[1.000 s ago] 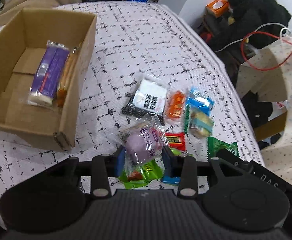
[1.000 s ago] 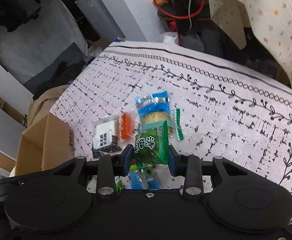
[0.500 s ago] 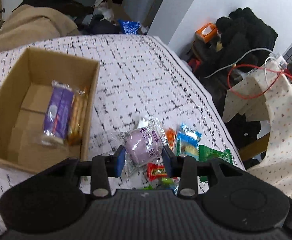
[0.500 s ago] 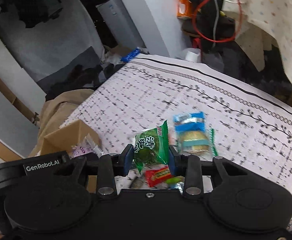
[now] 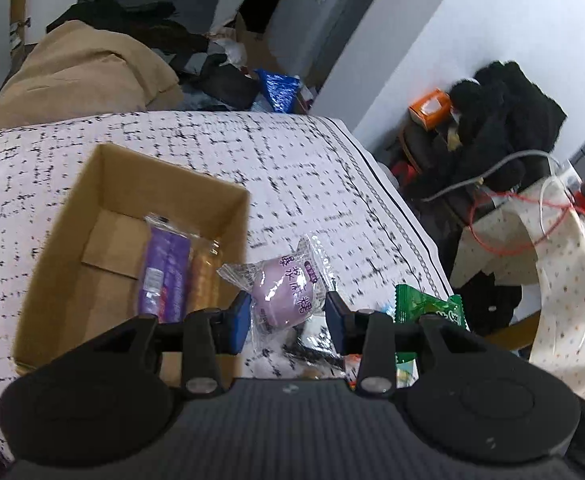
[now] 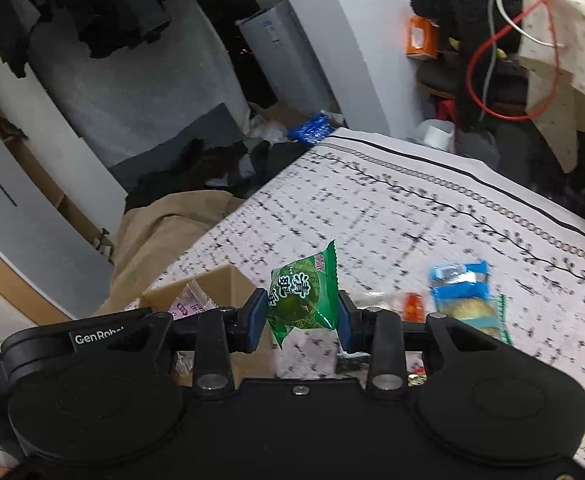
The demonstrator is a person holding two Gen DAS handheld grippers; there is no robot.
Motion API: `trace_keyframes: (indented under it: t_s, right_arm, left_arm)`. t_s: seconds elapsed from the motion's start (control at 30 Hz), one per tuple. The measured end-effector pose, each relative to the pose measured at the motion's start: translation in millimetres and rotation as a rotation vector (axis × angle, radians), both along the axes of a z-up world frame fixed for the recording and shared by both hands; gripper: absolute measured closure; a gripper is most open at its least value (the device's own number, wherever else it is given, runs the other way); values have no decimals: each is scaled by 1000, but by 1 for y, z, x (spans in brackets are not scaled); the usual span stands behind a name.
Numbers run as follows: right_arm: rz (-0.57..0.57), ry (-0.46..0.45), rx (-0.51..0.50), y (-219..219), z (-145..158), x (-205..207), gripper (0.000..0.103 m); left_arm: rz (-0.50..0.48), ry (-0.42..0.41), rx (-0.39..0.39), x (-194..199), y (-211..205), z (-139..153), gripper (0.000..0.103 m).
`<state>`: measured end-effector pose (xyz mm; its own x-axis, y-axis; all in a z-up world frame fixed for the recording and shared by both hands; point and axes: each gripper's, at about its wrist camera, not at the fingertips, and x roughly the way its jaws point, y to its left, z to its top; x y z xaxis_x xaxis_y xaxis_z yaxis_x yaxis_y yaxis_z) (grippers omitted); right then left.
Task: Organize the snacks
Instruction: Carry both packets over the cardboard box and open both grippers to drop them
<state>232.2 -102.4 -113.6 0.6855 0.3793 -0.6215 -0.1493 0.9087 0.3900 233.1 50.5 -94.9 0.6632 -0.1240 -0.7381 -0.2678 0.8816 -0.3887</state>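
My work surface: a bed (image 5: 300, 168) under a white, black-patterned cover. On it rest an open cardboard box (image 5: 72, 216) and, well apart, a blue-wrapped snack (image 6: 462, 296) beside a small orange packet (image 6: 413, 305).

Pale purple snack (image 5: 282, 298) in clear wrapper with purple print, green snack packet (image 6: 306, 298) with dark lettering, brown cardboard box (image 5: 92, 216) holding purple bar (image 5: 164, 272), white worktop cloth (image 5: 292, 168) with black dash grid, blue packet (image 6: 462, 288).

One cardboard box (image 5: 72, 240) (two snack packs (image 5: 164, 272) inside), one purple packet (image 5: 286, 300), one green packet (image 6: 306, 298), one blue packet (image 6: 462, 294)
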Motion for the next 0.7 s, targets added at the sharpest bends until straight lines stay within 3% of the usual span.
trace_keyframes:
  t_s: [0.7]
  right_arm:
    - [121,23,29,79,-10,19,68]
  left_arm:
    - [180,31,-44,4,88,1,64]
